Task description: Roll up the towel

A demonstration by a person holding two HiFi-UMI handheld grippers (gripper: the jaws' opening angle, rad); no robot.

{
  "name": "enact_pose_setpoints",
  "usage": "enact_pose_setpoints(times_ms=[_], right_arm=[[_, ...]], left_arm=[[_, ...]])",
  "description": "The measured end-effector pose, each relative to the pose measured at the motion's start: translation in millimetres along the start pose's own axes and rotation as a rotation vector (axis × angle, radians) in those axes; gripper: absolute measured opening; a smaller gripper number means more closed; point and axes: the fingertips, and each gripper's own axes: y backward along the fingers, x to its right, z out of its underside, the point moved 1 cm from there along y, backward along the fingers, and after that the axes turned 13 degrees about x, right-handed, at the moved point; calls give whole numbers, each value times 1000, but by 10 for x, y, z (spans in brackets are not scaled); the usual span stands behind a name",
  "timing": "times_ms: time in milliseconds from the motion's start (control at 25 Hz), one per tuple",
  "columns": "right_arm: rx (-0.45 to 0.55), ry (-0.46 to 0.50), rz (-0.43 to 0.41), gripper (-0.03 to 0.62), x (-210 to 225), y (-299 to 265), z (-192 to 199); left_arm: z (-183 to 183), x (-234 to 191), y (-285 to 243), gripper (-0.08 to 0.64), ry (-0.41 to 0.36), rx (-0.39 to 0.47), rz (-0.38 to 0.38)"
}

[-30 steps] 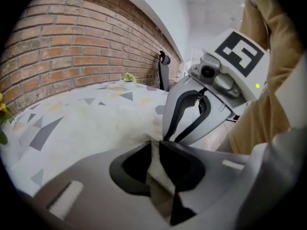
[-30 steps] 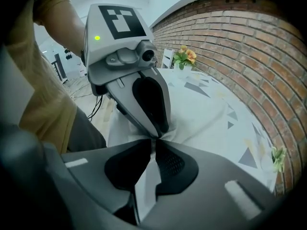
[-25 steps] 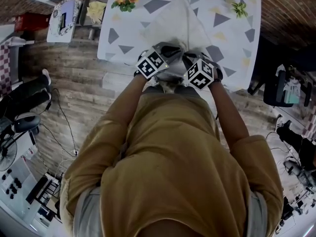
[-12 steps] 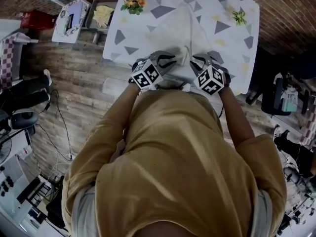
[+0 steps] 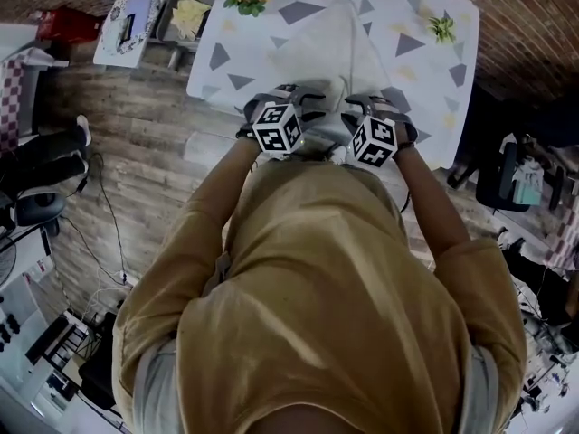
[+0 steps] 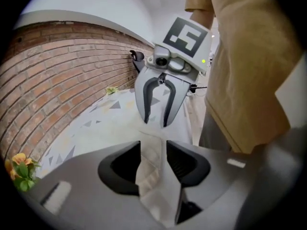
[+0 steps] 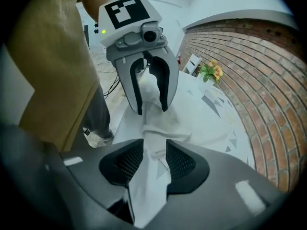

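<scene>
Lying on the white triangle-patterned tabletop (image 5: 434, 89), the white cloth towel (image 5: 339, 48) has its near edge between both jaws. The left gripper (image 6: 153, 146) and right gripper (image 7: 154, 145) have just been opening them, maybe to get a new hold for rolling.

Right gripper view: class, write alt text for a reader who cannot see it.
A white towel runs between the jaws of the right tool and of the left tool opposite; both pairs have just been opening. Behind: patterned table, flowers, brick wall.

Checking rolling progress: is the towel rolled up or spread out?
Mostly spread: the towel lies flat across the table, only its near edge gathered into folds. No roll shows.
</scene>
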Motion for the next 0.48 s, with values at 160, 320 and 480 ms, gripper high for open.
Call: enact_pose_setpoints(times_ms=[160, 320, 480], right_arm=[[-22, 44, 5, 129, 52, -44, 15], [-44, 76, 5, 127, 71, -107, 35], [-40, 32, 26, 127, 72, -121, 54]], left_arm=[[64, -31, -19, 178, -24, -40, -13], [132, -18, -56, 179, -63, -85, 8], [149, -50, -96, 179, -115, -116, 2]])
